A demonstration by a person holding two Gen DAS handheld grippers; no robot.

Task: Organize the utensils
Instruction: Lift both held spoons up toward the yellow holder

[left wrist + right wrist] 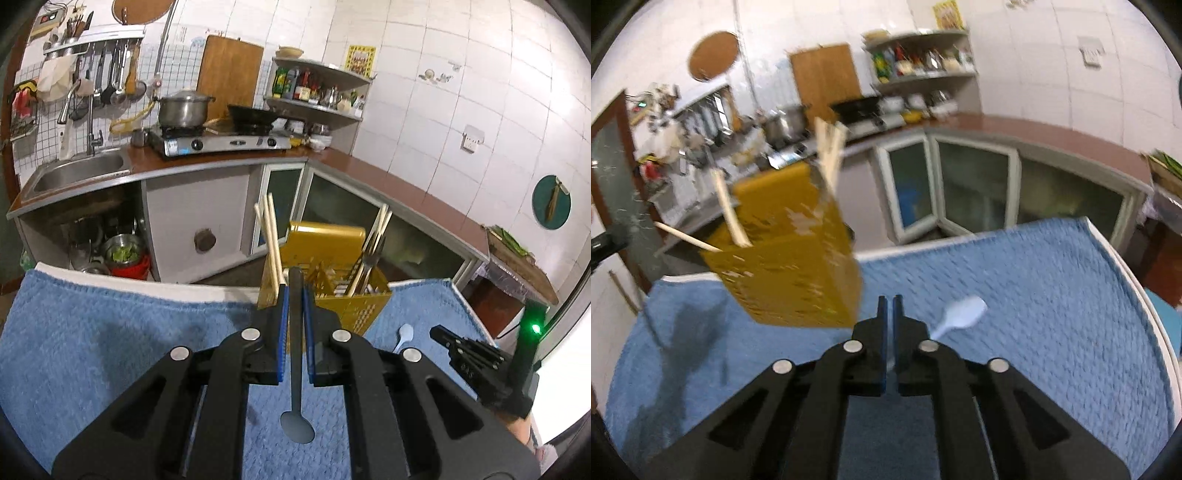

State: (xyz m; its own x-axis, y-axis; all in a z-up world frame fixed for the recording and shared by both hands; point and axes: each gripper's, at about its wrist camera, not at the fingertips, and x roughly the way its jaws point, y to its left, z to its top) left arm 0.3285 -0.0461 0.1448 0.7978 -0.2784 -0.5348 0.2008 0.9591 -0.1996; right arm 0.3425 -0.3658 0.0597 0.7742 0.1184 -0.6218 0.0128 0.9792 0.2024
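My left gripper [295,291] is shut on a dark spoon [297,424]. Its handle stands up between the blue pads and its bowl hangs down toward me. Just beyond the fingertips stands a yellow utensil holder [332,295] with chopsticks [271,240] and forks [371,258] in it. A pale spoon [403,331] lies on the blue towel [110,332] right of the holder. My right gripper [890,301] is shut, with nothing seen between its pads. The pale spoon [964,314] lies by its right finger, handle passing beneath. The holder [790,251] is blurred at left.
The towel [1052,295] covers a white-edged table. Beyond it run the brown counter [406,192], a steel sink [77,170], a gas stove [221,142] with a pot [183,107], and glass-fronted cabinets [975,188]. My right gripper [437,332] shows at the right of the left wrist view.
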